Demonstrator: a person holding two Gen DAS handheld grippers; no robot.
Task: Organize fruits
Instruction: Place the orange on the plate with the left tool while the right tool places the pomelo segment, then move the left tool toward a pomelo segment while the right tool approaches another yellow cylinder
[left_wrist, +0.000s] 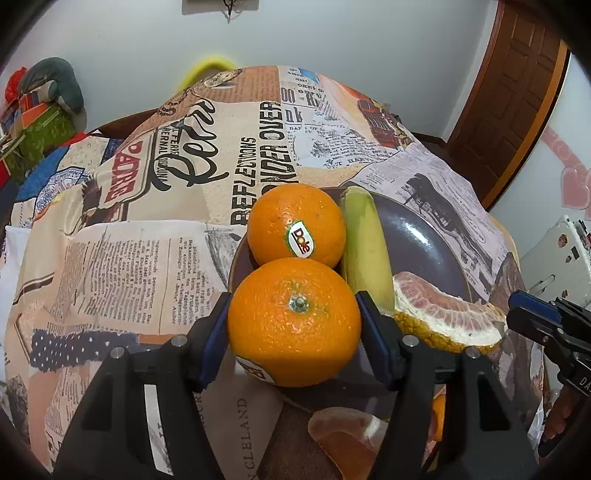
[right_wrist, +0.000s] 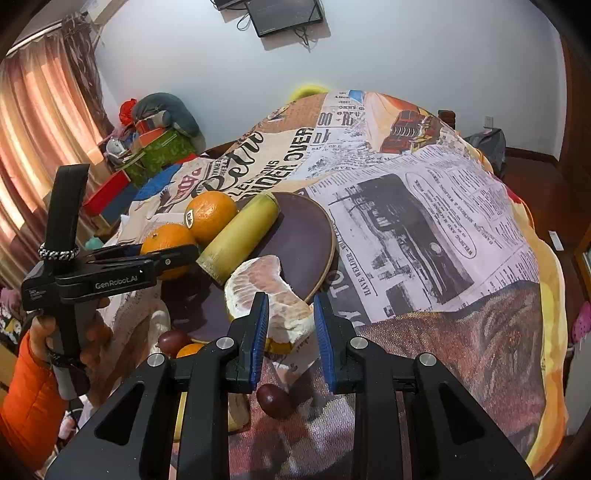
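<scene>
My left gripper (left_wrist: 293, 321) is shut on an orange (left_wrist: 293, 321) and holds it at the near edge of a dark purple plate (left_wrist: 417, 236). On the plate lie a second orange with a Dole sticker (left_wrist: 295, 225), a green-yellow sugarcane piece (left_wrist: 365, 251) and a peeled pomelo wedge (left_wrist: 443, 314). My right gripper (right_wrist: 290, 325) is open, its fingers on either side of the near end of the pomelo wedge (right_wrist: 266, 288). The plate (right_wrist: 310, 236), both oranges (right_wrist: 210, 216) (right_wrist: 168, 243) and the left gripper (right_wrist: 173, 254) show in the right wrist view.
A newspaper-print cloth (right_wrist: 424, 221) covers the table. Off the plate near me lie two dark red round fruits (right_wrist: 275, 400) (right_wrist: 173, 341), a small orange fruit (right_wrist: 190, 349) and a peeled citrus segment (left_wrist: 347, 439). Boxes and cushions (right_wrist: 159, 136) are stacked at the far left.
</scene>
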